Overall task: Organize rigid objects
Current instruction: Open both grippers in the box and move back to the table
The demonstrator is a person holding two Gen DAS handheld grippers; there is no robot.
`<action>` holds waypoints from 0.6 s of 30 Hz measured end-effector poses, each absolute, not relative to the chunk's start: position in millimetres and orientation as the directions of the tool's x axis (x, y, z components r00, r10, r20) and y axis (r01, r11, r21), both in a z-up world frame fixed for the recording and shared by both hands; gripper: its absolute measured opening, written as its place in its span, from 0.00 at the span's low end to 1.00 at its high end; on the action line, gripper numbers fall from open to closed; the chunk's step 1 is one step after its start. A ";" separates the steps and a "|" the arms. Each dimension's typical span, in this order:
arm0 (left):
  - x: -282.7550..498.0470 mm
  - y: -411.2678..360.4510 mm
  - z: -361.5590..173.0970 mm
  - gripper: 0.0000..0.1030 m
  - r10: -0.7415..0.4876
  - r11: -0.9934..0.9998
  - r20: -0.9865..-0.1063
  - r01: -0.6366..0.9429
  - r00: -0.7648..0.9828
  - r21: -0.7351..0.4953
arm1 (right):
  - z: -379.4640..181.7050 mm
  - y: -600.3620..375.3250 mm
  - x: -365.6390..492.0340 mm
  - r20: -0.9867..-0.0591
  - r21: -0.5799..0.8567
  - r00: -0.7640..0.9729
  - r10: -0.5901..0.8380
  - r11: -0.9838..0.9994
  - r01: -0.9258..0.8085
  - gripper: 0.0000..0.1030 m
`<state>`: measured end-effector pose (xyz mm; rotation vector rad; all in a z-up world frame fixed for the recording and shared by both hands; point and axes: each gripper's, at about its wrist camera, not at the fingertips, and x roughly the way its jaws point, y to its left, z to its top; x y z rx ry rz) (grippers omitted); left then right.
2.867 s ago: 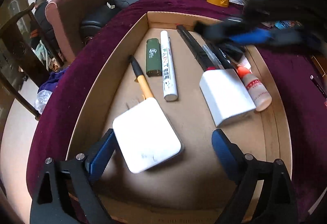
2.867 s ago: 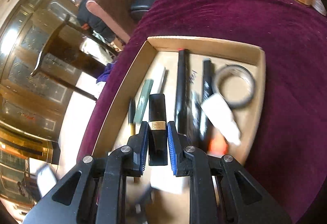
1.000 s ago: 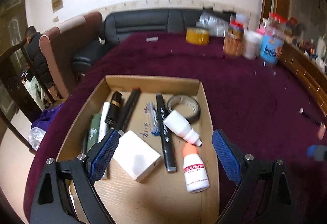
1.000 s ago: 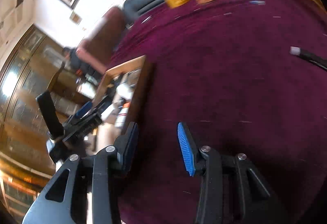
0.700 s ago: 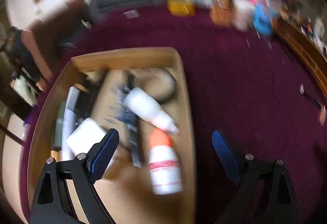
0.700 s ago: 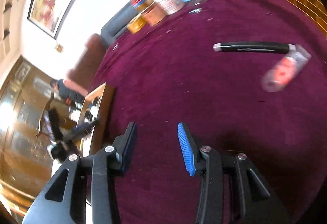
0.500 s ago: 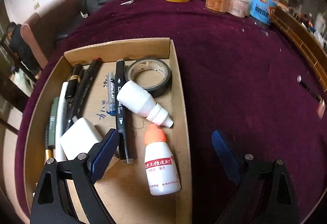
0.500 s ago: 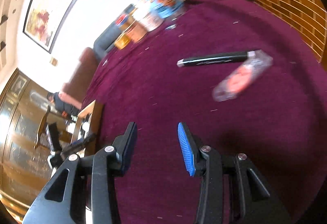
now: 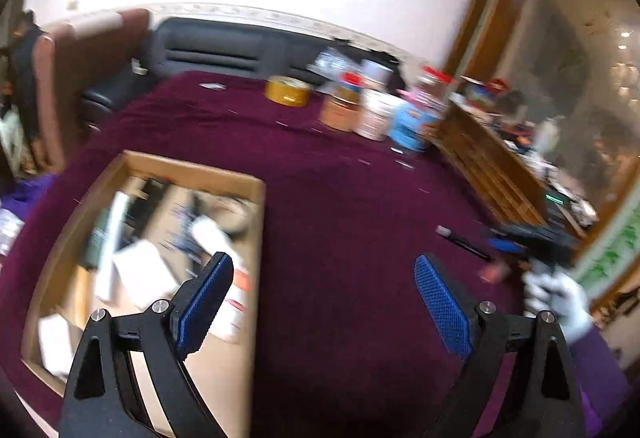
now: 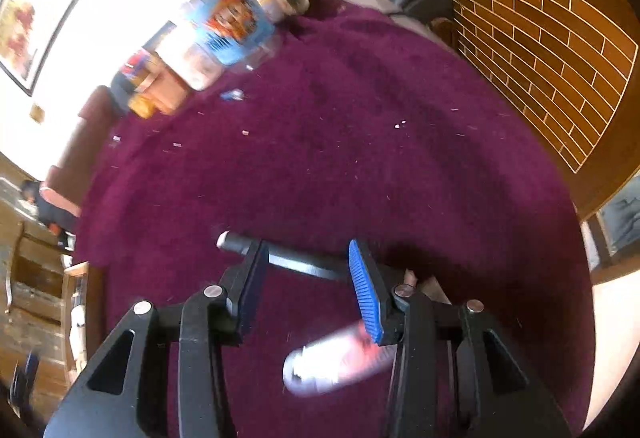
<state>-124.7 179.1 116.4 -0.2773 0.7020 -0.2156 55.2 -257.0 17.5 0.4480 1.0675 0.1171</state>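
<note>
Right wrist view: black marker (image 10: pixel 280 258) lying flat on the maroon bench cloth near its right edge, long axis crosswise to the right gripper (image 10: pixel 304 278), directly ahead of and partly behind the half-parted, empty jaws. Small red-labelled bottle (image 10: pixel 336 366) just below the right jaw, blurred. Right gripper far nearer than left gripper (image 9: pixel 324 302), whose jaws stand wide and empty beside the cardboard tray (image 9: pixel 256 238) at the bench's left. Half a second earlier the marker lay well ahead; the right jaws have closed in over it.
</note>
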 end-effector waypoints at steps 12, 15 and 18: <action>-110.7 139.6 80.5 0.87 -0.410 0.904 -0.681 0.173 0.607 -0.390 | 10.8 -147.4 5.6 -0.703 0.663 0.246 0.668 0.740 -0.115 0.40; -116.6 136.5 78.3 0.87 -0.425 0.899 -0.683 0.191 0.594 -0.394 | 41.4 -189.9 -19.0 -0.688 0.615 0.415 0.596 0.782 -0.102 0.40; -121.1 134.0 73.6 0.87 -0.449 0.888 -0.684 0.198 0.575 -0.416 | 55.5 -245.7 -45.1 -0.701 0.566 0.526 0.482 0.824 -0.001 0.41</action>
